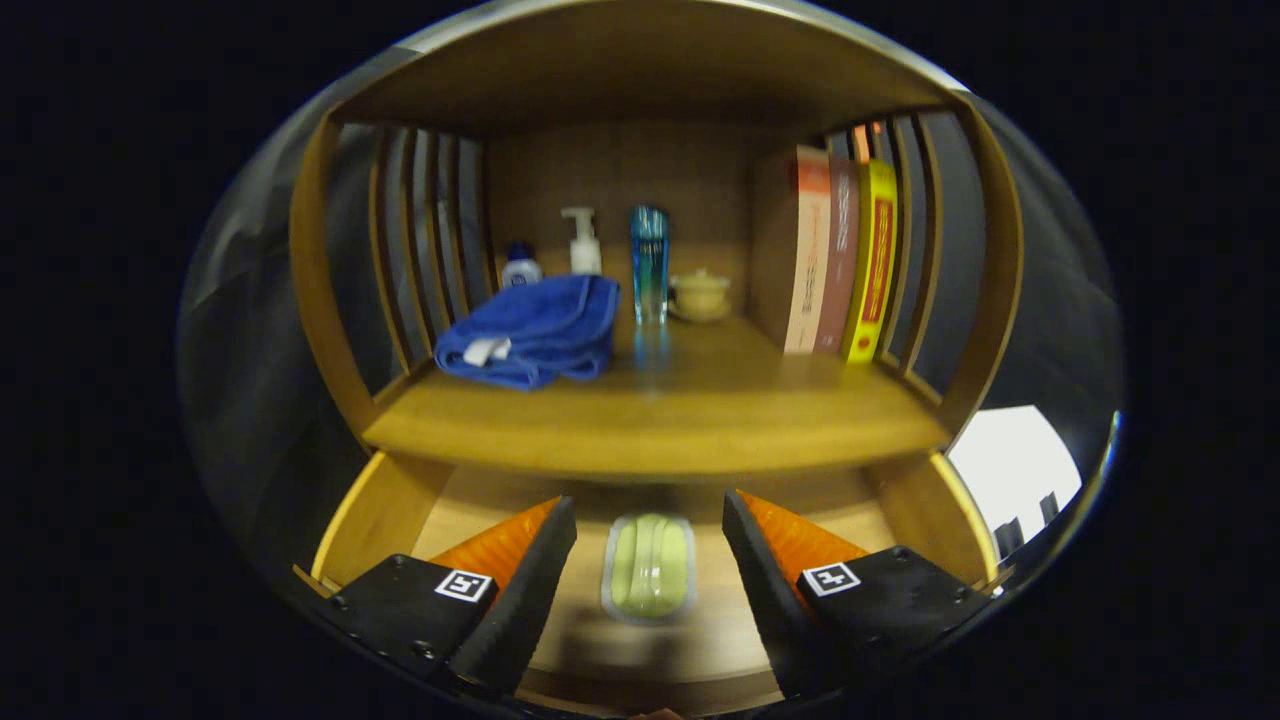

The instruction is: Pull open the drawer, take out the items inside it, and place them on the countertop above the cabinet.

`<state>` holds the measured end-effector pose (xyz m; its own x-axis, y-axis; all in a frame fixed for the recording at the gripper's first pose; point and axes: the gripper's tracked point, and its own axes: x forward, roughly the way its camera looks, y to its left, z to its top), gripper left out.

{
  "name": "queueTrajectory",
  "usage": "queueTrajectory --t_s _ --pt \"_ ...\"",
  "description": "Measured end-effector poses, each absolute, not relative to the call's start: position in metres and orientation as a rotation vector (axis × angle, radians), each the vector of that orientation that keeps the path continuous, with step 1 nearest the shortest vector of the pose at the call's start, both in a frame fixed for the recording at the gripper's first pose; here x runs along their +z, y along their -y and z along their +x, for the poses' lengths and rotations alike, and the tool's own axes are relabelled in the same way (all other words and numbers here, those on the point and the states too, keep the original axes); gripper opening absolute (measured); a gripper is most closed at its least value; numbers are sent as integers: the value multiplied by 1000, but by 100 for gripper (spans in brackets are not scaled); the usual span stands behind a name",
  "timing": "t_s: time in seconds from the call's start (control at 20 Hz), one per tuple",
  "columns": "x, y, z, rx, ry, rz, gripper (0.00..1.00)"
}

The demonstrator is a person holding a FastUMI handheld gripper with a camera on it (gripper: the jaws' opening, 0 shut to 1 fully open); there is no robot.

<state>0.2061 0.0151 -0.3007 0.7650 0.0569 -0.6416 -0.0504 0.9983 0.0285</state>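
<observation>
Between the fingers of the gripper (649, 512), which are spread wide apart with nothing clamped, a pale green item in a clear wrapper (649, 566) is seen lying flat on the floor of the drawer (372, 515). No contact is shown; clear gaps are left on both sides of the item. What it is cannot be made out (possibly a soap bar or a sponge).

Drawer is judged already pulled open: its side walls are seen flanking the fingers and its floor is exposed under the countertop (660, 425). Nothing else is seen in the exposed part of the drawer; the part tucked under the countertop edge is hidden, so more contents cannot be ruled out.

Just beyond and above the fingers, the countertop is reached. On it, ahead to the left, a folded blue towel (532, 340) is laid; whether it came out of the drawer cannot be told. Further back, a small white bottle (521, 268), a pump bottle (583, 243), a tall blue bottle (649, 262) and a small lidded jar (700, 294) are lined up. Ahead to the right, upright books (838, 258) are stood against the slatted side.

Status as judged: opening done, green item left to be grasped, lifted and placed. Bare countertop is available straight ahead between towel and books.
</observation>
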Motion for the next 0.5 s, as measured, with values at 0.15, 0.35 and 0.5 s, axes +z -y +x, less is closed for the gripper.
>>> queueTrajectory --t_s 0.15,0.35,0.5 --pt "-335 -9 209 41 -775 -39 97" --pt "-358 -16 203 59 -886 -52 96" --pt "-372 -23 199 84 -955 -59 95"
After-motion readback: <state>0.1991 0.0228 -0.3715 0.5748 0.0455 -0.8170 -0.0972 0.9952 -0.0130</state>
